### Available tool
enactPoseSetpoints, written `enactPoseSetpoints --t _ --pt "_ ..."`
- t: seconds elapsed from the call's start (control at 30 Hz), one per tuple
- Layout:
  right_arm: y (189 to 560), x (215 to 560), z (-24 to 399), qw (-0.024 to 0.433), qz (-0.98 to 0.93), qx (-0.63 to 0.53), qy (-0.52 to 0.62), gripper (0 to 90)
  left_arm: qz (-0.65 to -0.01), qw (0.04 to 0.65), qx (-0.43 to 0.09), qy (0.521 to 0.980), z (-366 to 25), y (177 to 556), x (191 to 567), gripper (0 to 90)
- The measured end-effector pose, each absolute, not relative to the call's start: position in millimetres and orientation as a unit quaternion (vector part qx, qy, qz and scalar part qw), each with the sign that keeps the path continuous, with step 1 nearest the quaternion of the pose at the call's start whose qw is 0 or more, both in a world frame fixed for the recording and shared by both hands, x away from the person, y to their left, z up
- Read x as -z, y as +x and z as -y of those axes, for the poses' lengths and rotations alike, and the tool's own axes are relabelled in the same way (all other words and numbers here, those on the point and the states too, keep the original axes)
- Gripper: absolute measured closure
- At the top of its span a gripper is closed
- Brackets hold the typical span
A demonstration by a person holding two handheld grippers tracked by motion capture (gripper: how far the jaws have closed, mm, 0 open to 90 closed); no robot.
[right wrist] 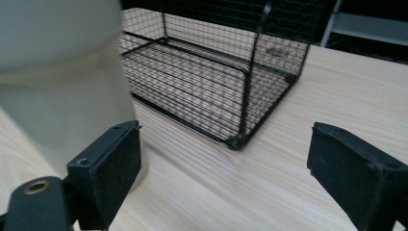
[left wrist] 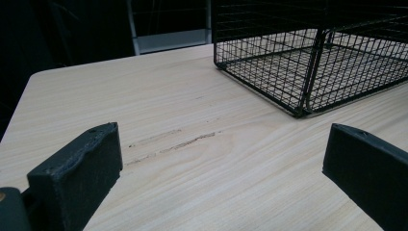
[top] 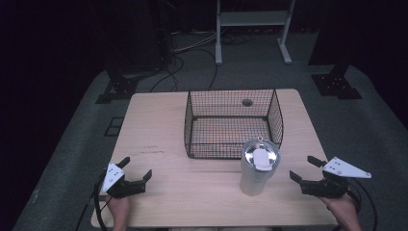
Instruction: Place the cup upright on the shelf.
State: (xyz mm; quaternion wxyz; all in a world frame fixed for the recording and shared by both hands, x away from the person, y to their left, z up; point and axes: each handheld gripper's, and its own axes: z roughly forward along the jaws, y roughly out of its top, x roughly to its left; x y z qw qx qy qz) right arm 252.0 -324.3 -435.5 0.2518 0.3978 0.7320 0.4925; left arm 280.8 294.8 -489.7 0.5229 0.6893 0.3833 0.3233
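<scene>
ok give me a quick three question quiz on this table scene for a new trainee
1. True or false: the tumbler stands inside the wire basket.
2. Which gripper is nearer the tumbler? A) left gripper B) right gripper C) both equally near
3. Fill in: both grippers have their jaws ____, with nothing between them.

Key
1. False. It stands upright on the wooden table, just in front of the basket's near right corner, its lid on.
2. B. In the right gripper view the tumbler's pale wall rises just beyond one jaw, while the left gripper sits at the table's far left.
3. Open.
</scene>
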Motion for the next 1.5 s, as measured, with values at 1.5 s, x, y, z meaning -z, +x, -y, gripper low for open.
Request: enactPoseSetpoints --t 1.5 --pt "238 421 264 0.184 -0.781 -0.516 0.299 9.8 -0.384 0.525 -0.323 0.688 -295 281 490 0.0"
